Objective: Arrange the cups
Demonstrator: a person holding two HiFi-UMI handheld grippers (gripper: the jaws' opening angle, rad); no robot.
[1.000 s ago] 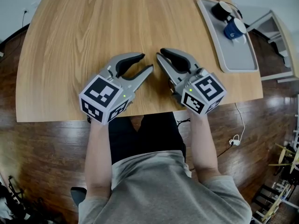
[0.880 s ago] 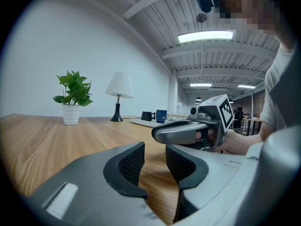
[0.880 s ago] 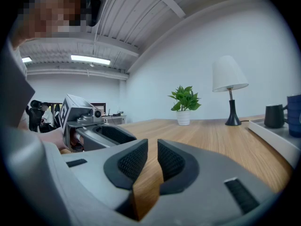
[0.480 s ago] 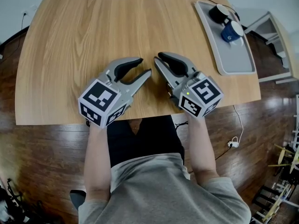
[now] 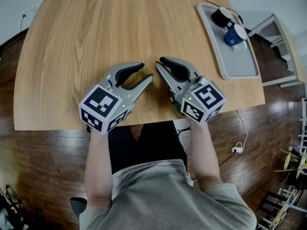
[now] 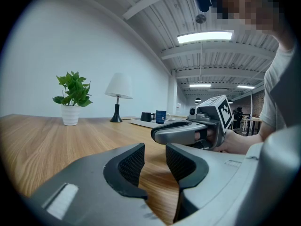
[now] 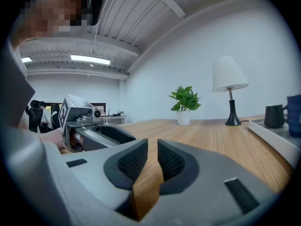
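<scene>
left gripper (image 5: 145, 72): jaws apart, empty, sat at the counter (image 5: 72, 42) edge
right gripper (image 5: 159, 63): clenched shut, nothing in it
cups: two, black cup (image 5: 222, 16) plus blue cup (image 5: 233, 34), both on the one tray (image 5: 240, 63), 2 o'clock

A grey short-sleeved shirt (image 5: 163, 195) and black trousers (image 5: 144, 143) are worn. The left gripper (image 5: 146, 71) and right gripper (image 5: 159, 63) are grey, with black-and-white marker cubes (image 5: 100, 108).

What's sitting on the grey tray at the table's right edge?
A black cup and a blue cup stand at the far end of the tray; its near part is bare. The tray surface under them is covered.
</scene>
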